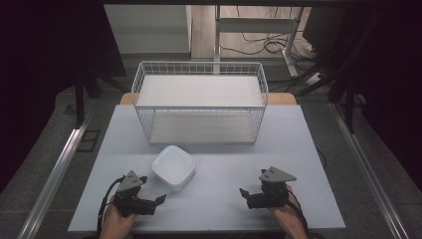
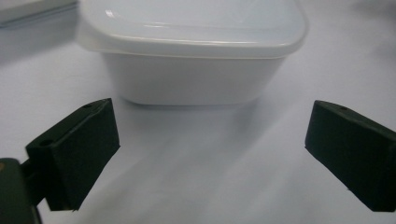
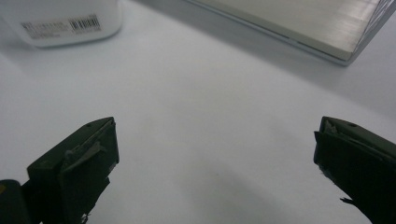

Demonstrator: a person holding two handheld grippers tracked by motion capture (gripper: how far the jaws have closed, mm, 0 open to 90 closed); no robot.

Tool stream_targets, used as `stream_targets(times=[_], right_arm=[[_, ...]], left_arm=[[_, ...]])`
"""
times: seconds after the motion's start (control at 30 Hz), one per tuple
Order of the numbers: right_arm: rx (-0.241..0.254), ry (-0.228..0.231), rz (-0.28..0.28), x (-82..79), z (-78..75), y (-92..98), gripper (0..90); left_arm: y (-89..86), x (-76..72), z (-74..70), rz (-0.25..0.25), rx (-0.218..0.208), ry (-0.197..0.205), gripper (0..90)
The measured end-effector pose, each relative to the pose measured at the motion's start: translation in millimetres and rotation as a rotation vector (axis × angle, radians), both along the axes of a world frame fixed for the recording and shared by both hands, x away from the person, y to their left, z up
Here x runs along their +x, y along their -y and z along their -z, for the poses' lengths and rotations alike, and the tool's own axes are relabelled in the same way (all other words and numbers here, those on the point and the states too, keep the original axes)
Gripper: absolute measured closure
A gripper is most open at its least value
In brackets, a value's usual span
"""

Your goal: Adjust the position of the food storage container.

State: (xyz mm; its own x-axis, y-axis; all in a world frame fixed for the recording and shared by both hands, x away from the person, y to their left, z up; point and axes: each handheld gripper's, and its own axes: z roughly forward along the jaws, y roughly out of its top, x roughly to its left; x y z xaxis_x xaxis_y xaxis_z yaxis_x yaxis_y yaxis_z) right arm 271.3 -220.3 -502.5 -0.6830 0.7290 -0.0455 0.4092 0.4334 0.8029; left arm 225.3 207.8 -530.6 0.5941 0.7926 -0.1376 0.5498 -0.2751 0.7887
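Observation:
A white square plastic container with a lid [image 1: 173, 167] sits on the pale table [image 1: 298, 149], a little left of the middle. My left gripper [image 1: 155, 203] rests near the front left edge, held in a hand and pointing right and toward the container. In the left gripper view its jaws [image 2: 210, 126] stand wide open with the container [image 2: 191, 56] just beyond them, untouched. My right gripper [image 1: 245, 197] rests at the front right and points left. It is open [image 3: 215, 140], with bare table between its jaws and the container's barcode label [image 3: 60, 21] far off.
A white wire basket rack [image 1: 199, 97] with an upper shelf and a lower shelf stands at the back middle of the table. Its lower shelf edge [image 3: 299, 28] shows in the right gripper view. Dark curtains flank the table, and cables lie on the floor behind.

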Motion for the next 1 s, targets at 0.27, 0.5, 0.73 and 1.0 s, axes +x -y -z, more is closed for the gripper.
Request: stream_targets(times=[0.27, 0.5, 0.73, 1.0], right_arm=[[-0.014, 0.034, -0.010, -4.7, 1.7, -2.5, 0.0], [-0.025, 0.037, 0.013, -3.5, 2.2, -3.2, 0.0], [0.001, -0.004, -0.012, -2.2, -2.0, -3.5, 0.0], [0.002, -0.017, -0.021, -0.1, -6.5, -11.5, 0.0]], left_arm=[[-18.7, 3.6, 0.3, -0.051, -0.028, -0.027, 3.0], [-19.0, 5.1, 0.8, -0.036, 0.007, -0.048, 2.5], [-26.8, 5.8, -3.8, -0.039, -0.020, -0.052, 3.6], [-41.0, 12.6, -6.7, -0.072, 0.005, -0.043, 14.9]])
